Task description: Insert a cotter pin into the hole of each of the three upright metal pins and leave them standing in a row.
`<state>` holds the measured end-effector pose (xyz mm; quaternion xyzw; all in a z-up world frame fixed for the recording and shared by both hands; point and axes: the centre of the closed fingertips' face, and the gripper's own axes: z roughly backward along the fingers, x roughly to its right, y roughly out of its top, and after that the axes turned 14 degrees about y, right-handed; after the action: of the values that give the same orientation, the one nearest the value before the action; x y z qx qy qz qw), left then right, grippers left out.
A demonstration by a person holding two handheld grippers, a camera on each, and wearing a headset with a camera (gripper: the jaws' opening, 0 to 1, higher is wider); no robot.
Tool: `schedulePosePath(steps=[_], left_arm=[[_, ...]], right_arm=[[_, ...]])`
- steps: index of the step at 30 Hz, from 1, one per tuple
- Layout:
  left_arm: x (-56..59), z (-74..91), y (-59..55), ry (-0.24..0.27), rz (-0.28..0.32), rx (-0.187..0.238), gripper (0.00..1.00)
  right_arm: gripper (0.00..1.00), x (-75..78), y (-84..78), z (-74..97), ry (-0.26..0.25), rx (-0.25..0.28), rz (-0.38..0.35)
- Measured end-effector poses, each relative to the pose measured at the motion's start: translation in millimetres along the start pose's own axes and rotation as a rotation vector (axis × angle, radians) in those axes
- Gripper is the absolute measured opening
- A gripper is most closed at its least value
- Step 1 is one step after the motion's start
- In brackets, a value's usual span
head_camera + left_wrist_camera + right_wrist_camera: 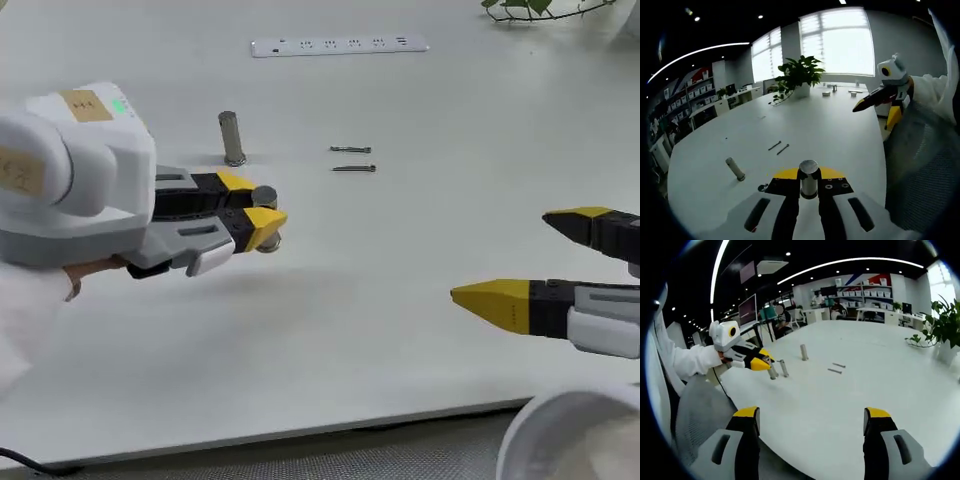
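My left gripper (pixel 262 213) is shut on an upright grey metal pin (pixel 808 177) at the left of the white table; the pin's top (pixel 264 196) shows above the yellow jaws. A second metal pin (pixel 231 138) stands alone farther back, also seen as the pin (pixel 735 168). In the right gripper view a third pin (pixel 784 368) stands close beside the left gripper (pixel 760 361) and its held pin (pixel 771 372). Two cotter pins (pixel 350 149) (pixel 354 168) lie side by side mid-table. My right gripper (pixel 535 255) hovers open at the right, nothing between its jaws.
A white power strip (pixel 340 45) lies at the table's far edge, with a potted plant (pixel 545 8) at the far right corner. The table's front edge (pixel 300 430) runs close below the grippers. A white-sleeved arm (pixel 685 362) holds the left gripper.
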<state>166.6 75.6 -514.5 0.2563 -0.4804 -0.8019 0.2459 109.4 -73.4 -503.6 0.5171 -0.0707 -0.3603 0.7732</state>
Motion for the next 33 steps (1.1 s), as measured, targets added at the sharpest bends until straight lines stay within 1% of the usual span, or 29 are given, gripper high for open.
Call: schedulePosePath(steps=[4,7,9,10,11,13,16,18,22,24,27,29,30,33], left_arm=[[16.7,-5.4,-9.5,-0.040,-0.009,-0.013,0.10],[23.5,-7.4,-14.8,-0.042,-0.013,-0.016,0.10],[25.4,-8.7,-17.3,-0.045,0.006,-0.017,0.10],[26.2,-9.2,-18.5,-0.047,0.005,-0.018,0.10],[27.2,-9.9,-19.6,-0.044,0.019,-0.021,0.10],[30.8,-10.7,-21.5,-0.053,-0.006,-0.019,0.10],[34.0,-13.0,-23.8,-0.063,-0.018,-0.019,0.10],[37.1,-14.4,-25.2,-0.076,-0.036,-0.014,0.10],[40.2,-18.8,-29.2,-0.089,-0.038,-0.016,0.10],[40.6,-20.7,-31.2,-0.088,-0.026,-0.017,0.10],[42.3,-21.4,-32.1,-0.098,-0.041,-0.015,0.10],[44.3,-23.0,-32.5,-0.107,-0.041,-0.018,0.10],[45.7,-23.2,-32.6,-0.113,-0.049,-0.015,0.10],[48.0,-28.8,-31.9,-0.115,-0.045,-0.013,0.10]], right_arm=[[0.83,-2.8,-4.7,4.4,-0.015,-0.006,-0.008],[0.83,-8.2,-6.5,6.3,-0.022,-0.008,-0.012],[0.83,-10.1,-7.7,8.0,-0.026,-0.009,-0.017],[0.83,-10.6,-8.5,8.8,-0.027,-0.011,-0.017],[0.83,-11.0,-9.6,9.8,-0.031,-0.014,-0.017],[0.83,-11.5,-11.0,11.7,-0.038,-0.016,-0.020],[0.83,-13.6,-11.9,14.0,-0.045,-0.015,-0.024],[0.83,-14.5,-12.3,15.6,-0.050,-0.016,-0.023],[0.83,-16.0,-13.1,19.8,-0.061,-0.014,-0.023],[0.83,-15.7,-13.9,22.4,-0.068,-0.013,-0.024],[0.83,-16.6,-14.6,24.7,-0.077,-0.012,-0.027],[0.83,-17.2,-14.5,25.2,-0.080,-0.011,-0.028],[0.83,-15.4,-14.6,26.1,-0.082,-0.010,-0.029],[0.83,-12.6,-14.7,27.4,-0.084,-0.009,-0.030]])
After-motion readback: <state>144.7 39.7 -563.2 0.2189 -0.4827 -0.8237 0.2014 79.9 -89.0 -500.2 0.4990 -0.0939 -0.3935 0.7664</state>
